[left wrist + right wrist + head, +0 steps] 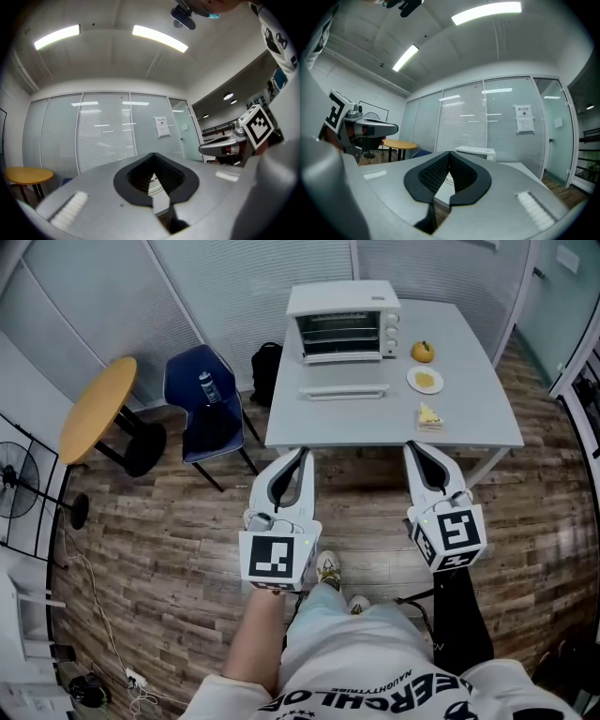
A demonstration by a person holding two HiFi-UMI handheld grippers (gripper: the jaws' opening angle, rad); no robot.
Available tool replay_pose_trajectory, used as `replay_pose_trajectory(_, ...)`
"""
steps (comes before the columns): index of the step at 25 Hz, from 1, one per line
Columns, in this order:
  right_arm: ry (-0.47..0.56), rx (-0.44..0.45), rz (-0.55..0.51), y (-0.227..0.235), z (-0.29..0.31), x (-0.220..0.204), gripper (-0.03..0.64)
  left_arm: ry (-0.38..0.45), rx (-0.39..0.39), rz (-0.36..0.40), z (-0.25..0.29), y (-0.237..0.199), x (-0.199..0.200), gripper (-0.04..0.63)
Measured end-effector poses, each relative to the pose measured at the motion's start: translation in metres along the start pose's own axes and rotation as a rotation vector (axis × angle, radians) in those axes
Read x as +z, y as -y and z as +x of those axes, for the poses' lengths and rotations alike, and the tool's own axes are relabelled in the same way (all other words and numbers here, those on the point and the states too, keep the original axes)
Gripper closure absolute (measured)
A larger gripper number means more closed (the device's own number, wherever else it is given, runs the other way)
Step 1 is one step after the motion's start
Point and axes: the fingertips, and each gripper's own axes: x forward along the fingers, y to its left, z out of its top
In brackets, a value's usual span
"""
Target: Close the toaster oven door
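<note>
A white toaster oven [342, 322] stands at the far side of a pale grey rectangular table [478, 418]. Its drop-down door [344, 390] hangs open, lowered flat toward the table's near edge. The person stands on the wood-plank floor [169, 549] in front of the table and holds both tools short of it, well apart from the oven.

The left gripper [300, 457] points at the table's near left corner. Its own view shows the jaw tips pressed together with nothing between them, and only a diamond-shaped gap behind the tips. The right gripper [413, 450] points at the near edge further right. Its jaws likewise meet at the tips and grip nothing, and the oven shows beyond them in its own view.

Right of the oven sit a small orange fruit [423, 352], a round white plate [425, 380] and a pale yellow wedge of food [429, 416], in a line toward the near edge. A dark blue chair [204, 404] with a bottle [208, 387] on its seat stands left of the table, beside a round wood-topped side table [97, 409].
</note>
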Motion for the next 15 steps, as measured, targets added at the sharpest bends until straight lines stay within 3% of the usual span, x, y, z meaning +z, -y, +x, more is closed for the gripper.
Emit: replay_pose_trajectory(15,-0.058,-0.033,-0.023,0.033,0.134,-0.024,0.617,-0.027,-0.049,-0.028,0.119,-0.074,-0.052,0.54)
